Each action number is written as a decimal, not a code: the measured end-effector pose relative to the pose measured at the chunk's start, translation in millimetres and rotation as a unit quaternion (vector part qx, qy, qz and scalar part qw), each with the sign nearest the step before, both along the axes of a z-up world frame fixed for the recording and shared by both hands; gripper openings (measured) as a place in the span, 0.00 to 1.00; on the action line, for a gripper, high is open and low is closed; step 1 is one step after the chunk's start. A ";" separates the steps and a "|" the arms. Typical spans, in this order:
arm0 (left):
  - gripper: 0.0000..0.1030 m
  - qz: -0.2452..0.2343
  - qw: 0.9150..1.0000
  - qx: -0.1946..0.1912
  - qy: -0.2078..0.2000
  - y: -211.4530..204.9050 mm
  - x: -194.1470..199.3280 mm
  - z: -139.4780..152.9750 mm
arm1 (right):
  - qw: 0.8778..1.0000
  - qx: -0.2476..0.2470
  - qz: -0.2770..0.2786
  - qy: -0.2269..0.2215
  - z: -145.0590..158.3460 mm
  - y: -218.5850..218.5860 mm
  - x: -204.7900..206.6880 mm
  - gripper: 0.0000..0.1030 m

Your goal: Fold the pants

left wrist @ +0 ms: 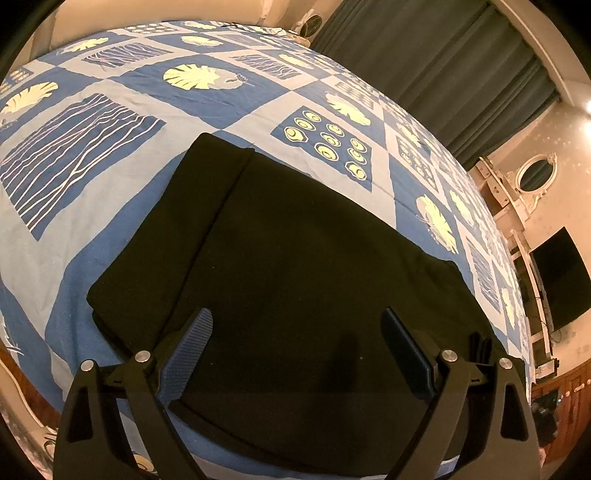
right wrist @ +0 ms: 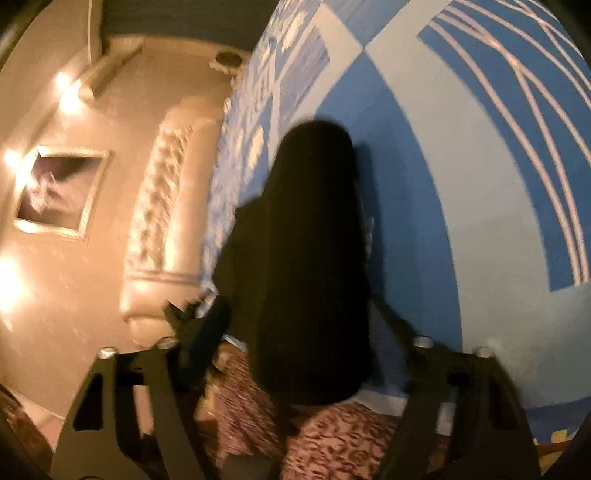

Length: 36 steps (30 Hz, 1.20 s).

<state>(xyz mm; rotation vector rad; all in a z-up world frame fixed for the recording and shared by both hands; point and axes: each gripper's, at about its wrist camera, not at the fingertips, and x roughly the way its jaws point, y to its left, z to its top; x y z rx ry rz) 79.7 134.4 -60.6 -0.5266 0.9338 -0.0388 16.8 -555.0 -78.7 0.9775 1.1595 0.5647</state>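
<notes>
Hovering with jaws spread wide and empty, the left gripper point(left wrist: 297, 343) hangs over the folded black pants point(left wrist: 280, 251), which lie flat on the blue patterned bedspread point(left wrist: 110, 206) toward twelve o'clock. The right gripper point(right wrist: 299, 325) straddles a fold of the pants; blur hides whether its pads press. Grey curtains point(left wrist: 443, 62) hang at one o'clock.

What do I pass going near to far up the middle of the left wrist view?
Left gripper, open over the cloth → folded black pants → blue patterned bedsheet → small fan past the far edge of the bed.
</notes>
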 end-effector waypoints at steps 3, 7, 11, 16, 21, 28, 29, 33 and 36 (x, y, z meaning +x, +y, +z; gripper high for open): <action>0.88 0.001 1.000 -0.004 -0.001 0.8 -0.4 -0.3 | 0.999 -0.029 0.010 0.013 -13.5 6.2 -6.8 0.27; 0.88 0.000 1.000 -0.002 0.000 0.5 -0.7 -0.3 | 1.000 -0.019 -0.003 -0.009 -9.7 3.5 -12.3 0.36; 0.88 0.000 1.000 -0.003 0.001 1.0 -0.1 -0.2 | 0.999 -0.026 -0.022 -0.040 15.9 7.0 -10.0 0.84; 0.88 0.003 1.000 -0.013 -0.001 2.0 -2.6 0.3 | 0.990 -0.117 -0.029 -0.078 63.1 31.9 -6.6 0.93; 0.88 0.003 0.999 -0.032 0.005 7.8 -2.8 5.8 | 0.957 -0.220 -0.054 -0.182 125.9 67.9 -19.9 0.95; 0.88 -0.004 0.998 -0.058 -0.016 40.8 -12.0 25.2 | 0.904 -0.244 -0.073 -0.344 192.3 109.7 -43.7 0.98; 0.88 -0.003 0.998 -0.063 -0.018 52.4 -13.3 25.6 | 0.915 -0.249 -0.063 -0.311 186.7 113.3 -36.2 0.98; 0.88 0.020 0.992 -0.123 -0.003 106.6 -16.1 10.6 | 0.928 -0.264 -0.042 -0.259 166.4 129.1 -23.8 0.98; 0.88 0.028 0.978 -0.207 0.008 139.5 -12.7 -11.8 | 0.939 -0.239 -0.033 -0.245 154.3 139.7 -24.2 0.98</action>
